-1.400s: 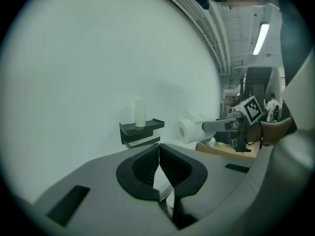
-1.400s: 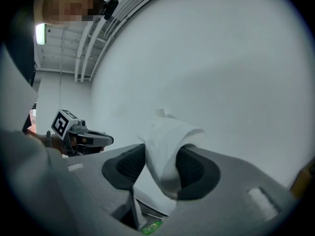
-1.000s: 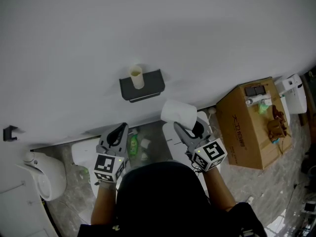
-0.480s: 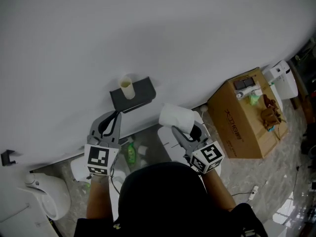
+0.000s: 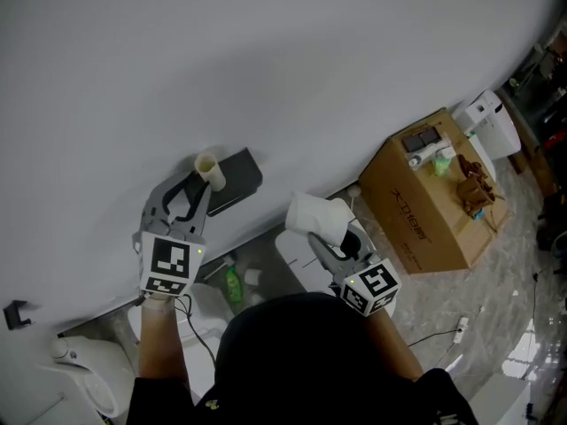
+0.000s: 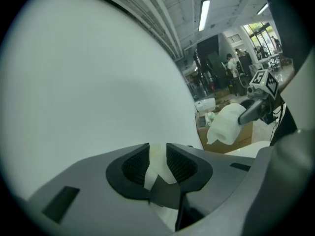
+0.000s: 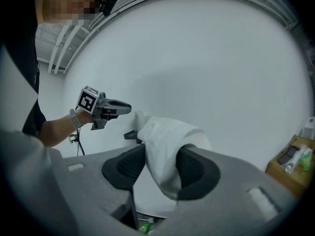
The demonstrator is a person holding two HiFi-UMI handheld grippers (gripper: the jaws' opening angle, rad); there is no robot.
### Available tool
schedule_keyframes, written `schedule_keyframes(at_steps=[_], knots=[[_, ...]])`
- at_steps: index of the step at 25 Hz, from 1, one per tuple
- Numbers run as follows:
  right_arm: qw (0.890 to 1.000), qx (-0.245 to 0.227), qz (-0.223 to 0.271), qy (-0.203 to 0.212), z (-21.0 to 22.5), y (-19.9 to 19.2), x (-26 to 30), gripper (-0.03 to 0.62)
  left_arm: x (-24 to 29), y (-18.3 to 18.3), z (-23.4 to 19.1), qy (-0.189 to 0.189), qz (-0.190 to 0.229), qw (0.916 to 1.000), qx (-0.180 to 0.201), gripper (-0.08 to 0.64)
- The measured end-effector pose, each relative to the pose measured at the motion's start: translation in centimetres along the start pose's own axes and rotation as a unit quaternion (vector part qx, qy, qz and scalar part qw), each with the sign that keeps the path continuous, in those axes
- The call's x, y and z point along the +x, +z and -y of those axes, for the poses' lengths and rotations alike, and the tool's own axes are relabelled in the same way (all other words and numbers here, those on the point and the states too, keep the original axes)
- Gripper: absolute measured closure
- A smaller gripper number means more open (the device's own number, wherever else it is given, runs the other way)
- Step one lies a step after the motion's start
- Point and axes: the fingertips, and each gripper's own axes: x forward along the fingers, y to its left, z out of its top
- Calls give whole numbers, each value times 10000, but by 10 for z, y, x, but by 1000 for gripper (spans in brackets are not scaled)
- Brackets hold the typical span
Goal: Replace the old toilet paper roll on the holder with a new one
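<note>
Old cream cardboard tube (image 5: 207,168) stands on black wall-mounted holder (image 5: 236,181), against white wall (image 5: 266,60). Your left gripper (image 6: 157,167) is right at it: jaws have just been opening, now spread, tube showing in gap between pads. New white toilet paper roll (image 5: 317,215) pinched in your right gripper (image 7: 161,168), right of holder, apart from it. Brown cardboard box (image 5: 425,211) on floor, further right.
</note>
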Motion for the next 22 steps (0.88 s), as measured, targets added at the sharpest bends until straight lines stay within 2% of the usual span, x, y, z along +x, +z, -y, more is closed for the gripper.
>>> schedule_keyframes(at_steps=[5,12,19,22], knots=[[9998,52,44,-177,7,-1,-8,402,19,-16,9,-305,-615,9958,601,428],[9992,125,128,-345,13,0,-16,402,35,-17,9,-470,-933,9868,1237,410],[9991,161,113,-378,11,-2,-16,402,42,-30,14,-743,-1230,9778,1523,411],[9991,164,114,-382,11,-2,-16,402,41,-29,16,-762,-1226,9775,1541,427]])
